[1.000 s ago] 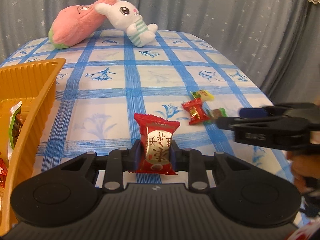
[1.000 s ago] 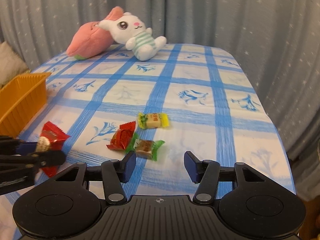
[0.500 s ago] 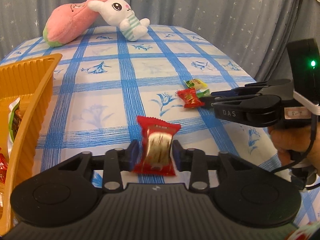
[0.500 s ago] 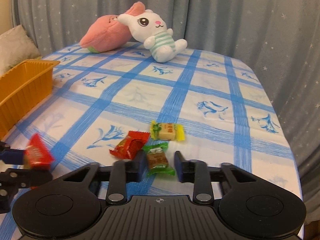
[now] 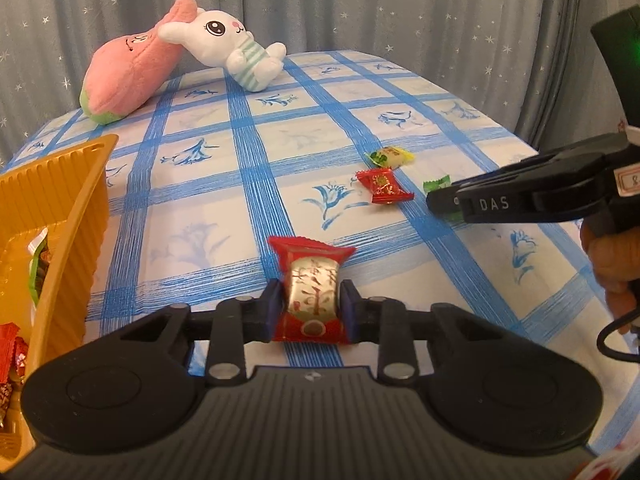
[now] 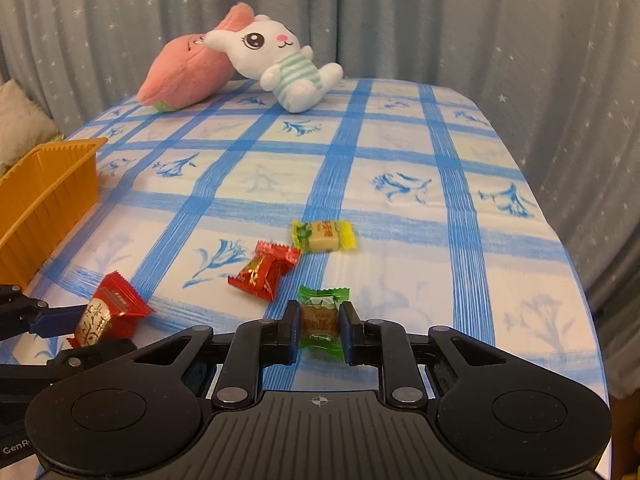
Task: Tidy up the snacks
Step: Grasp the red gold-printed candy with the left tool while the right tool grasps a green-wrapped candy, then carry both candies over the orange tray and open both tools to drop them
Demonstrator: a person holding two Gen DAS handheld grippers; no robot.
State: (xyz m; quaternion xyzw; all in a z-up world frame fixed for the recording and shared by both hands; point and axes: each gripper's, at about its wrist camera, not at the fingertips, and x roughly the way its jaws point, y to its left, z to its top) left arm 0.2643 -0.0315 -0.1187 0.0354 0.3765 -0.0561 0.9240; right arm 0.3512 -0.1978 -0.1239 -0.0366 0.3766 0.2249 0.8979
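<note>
Blue-checked tablecloth (image 6: 400, 160) as landmark: ribbed orange plastic tray (image 6: 48, 196) at its left edge, crinkly wrapped sweets near its front. Left gripper (image 5: 310, 310) is closing on a red foil candy (image 5: 312, 292); right gripper (image 6: 319, 326) clamps a green-wrapped candy (image 6: 322, 316).

Table (image 6: 400, 152) runs back to a curtain (image 6: 400, 12).

Far end: rabbit toy (image 6: 280, 64) leans on a cushion (image 6: 184, 76) to its left.

Left edge: tray (image 5: 60, 196), wrapped snacks (image 5: 12, 352) inside it.

Near middle of the table: flat candy (image 6: 324, 235) farthest back; twisted candy (image 6: 266, 270) just before it and to the left, close beside it.

Nearest, right: right gripper (image 6: 319, 326) with a small candy (image 6: 321, 316) between its pads, just before the twisted one.

Nearest, left: left gripper (image 5: 310, 310) with a packet (image 5: 312, 292) between its pads, between tray and loose candies, apart from both.
</note>
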